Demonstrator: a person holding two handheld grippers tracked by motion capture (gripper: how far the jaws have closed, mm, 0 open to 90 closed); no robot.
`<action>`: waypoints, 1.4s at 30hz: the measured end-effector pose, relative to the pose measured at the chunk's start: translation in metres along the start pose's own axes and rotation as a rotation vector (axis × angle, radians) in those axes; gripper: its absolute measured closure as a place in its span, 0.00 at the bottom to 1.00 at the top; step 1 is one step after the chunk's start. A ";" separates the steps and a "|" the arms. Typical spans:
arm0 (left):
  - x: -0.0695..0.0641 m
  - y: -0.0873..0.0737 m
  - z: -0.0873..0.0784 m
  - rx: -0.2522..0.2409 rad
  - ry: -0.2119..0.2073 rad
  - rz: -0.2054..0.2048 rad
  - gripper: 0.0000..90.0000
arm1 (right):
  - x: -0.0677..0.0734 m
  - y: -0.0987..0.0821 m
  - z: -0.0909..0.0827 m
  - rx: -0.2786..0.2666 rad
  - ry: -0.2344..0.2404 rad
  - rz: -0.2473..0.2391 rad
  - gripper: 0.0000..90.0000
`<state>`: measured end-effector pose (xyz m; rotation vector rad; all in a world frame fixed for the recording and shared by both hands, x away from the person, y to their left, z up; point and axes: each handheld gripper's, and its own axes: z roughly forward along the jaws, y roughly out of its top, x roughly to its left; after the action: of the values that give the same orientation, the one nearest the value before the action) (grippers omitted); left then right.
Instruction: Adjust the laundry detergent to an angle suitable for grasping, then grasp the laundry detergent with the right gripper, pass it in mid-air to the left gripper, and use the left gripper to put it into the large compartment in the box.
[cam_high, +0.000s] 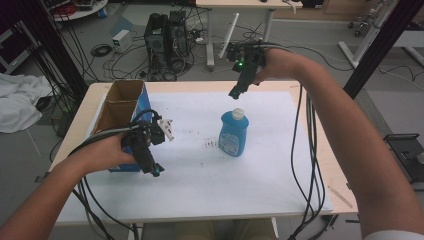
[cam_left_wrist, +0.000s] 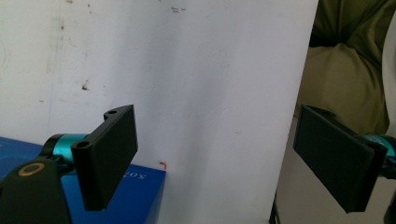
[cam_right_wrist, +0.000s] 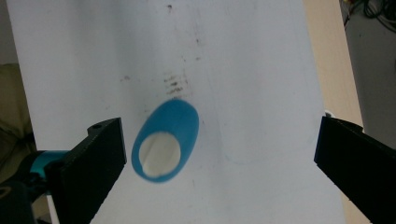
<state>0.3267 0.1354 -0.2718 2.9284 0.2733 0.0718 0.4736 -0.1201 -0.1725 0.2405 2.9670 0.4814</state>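
Blue bottle (cam_high: 233, 134) upright, nothing crowding it.
Right gripper (cam_high: 235, 92) above it, left gripper (cam_high: 154, 170) beside cardboard box (cam_high: 120, 107); both jaws wide, empty.

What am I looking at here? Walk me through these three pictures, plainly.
A person sits at a table covered with a white sheet and holds a tool in each hand. The high view looks down from above. The left hand-held gripper hangs beside an open cardboard box with blue sides. The right hand-held gripper hangs above a blue bottle with a white cap, which stands upright on the sheet. The other two pictures come from cameras riding on the tools. In the right gripper view its black jaws stand wide apart over the bottle, seen from above. The left one is open too. Nothing is held.
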 end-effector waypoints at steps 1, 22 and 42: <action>-0.001 0.000 0.001 -0.007 0.004 -0.007 0.15 | -0.001 -0.006 -0.003 0.001 -0.001 0.011 0.01; -0.004 0.004 0.004 -0.006 0.002 0.003 0.15 | -0.006 -0.114 -0.012 0.008 -0.017 0.153 0.01; -0.005 0.015 0.008 -0.011 0.000 0.010 0.15 | 0.013 -0.140 0.004 -0.059 -0.044 0.186 0.01</action>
<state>0.3246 0.1186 -0.2765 2.9185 0.2577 0.0740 0.4428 -0.2477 -0.2231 0.5176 2.8963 0.5765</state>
